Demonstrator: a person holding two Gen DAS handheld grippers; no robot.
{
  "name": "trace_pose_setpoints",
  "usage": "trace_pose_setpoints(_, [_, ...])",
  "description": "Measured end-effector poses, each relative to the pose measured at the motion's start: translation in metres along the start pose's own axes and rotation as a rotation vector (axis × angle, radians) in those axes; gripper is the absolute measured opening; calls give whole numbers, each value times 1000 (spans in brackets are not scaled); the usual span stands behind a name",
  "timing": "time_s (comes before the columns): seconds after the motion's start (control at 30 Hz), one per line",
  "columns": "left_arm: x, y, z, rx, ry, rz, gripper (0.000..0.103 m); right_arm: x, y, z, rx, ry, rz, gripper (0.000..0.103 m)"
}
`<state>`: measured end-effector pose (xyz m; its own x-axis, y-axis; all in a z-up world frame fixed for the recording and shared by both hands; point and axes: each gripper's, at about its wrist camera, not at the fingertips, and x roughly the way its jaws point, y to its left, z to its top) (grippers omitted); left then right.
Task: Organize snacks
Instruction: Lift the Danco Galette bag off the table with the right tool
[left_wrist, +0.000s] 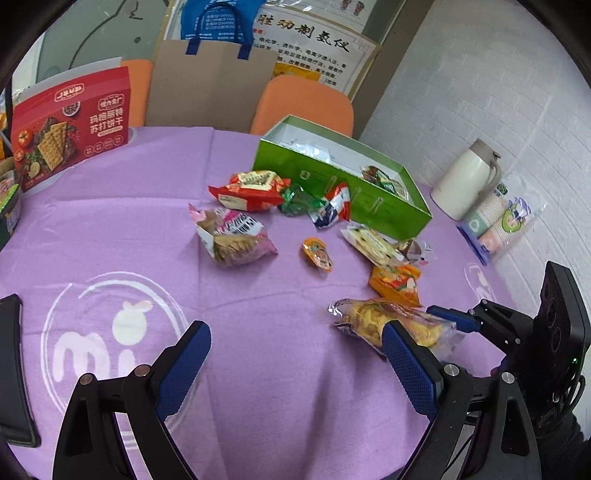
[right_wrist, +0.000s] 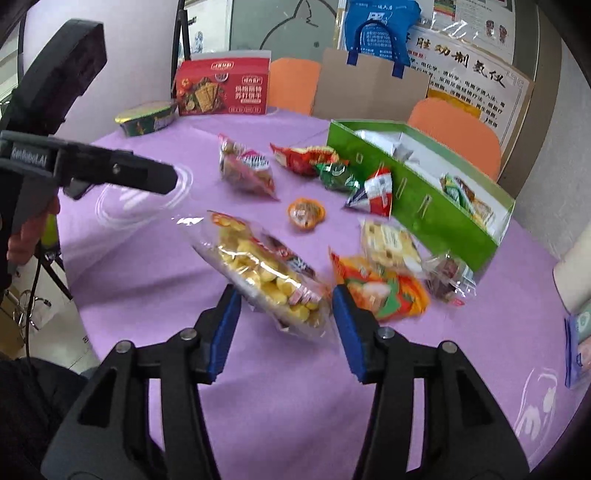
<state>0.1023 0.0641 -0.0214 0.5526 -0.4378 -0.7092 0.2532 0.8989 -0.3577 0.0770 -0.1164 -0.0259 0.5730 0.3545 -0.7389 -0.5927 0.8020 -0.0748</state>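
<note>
Right wrist view: right gripper (right_wrist: 286, 308), jaws spread wide around a clear bag of yellow snacks (right_wrist: 266, 273), not clenched.
Bag position: on the purple desk (right_wrist: 155, 266), near the green box (right_wrist: 424, 206).
Left gripper (left_wrist: 295, 349): jaws released, empty.

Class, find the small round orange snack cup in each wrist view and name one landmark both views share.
Left wrist view: the orange snack cup lies centre, on the purple cloth.
Right wrist view: the cup lies just above centre.
Shared landmark: the green box, to its right.
</note>
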Motion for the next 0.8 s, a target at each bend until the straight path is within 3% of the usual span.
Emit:
trace_pose_setpoints(0.07, [5,-8,-2,24,19,-13,95,-2,-3,-17,38,41,4,62])
trace_pose_setpoints(0.2, [17,-25,5,76,36,-54,95,-12,-17,-40,155,68,41,65])
trace_pose_setpoints(0.33, [39,-43,15,123,84,-141,95,-20,-25,-48,298,59,162,65])
trace_pose_setpoints(0.43, [59,-52,19,142,124,-162,95,-20,-20,-48,340,59,215,65])
trace_pose_setpoints(0.5, [68,-54,17,148,148,-170,91,-19,-19,-46,351,44,204,65])
trace_pose_setpoints(0.57, [71,-53,11,155,170,-184,80,-19,-25,-44,379,27,146,65])
trace_pose_setpoints(0.67, [64,-47,3,141,172,-135,78,-19,-35,-44,410,25,54,65])
trace_pose_setpoints(0.8, [27,-23,0,52,99,-114,79,-30,-40,-47,388,12,129,65])
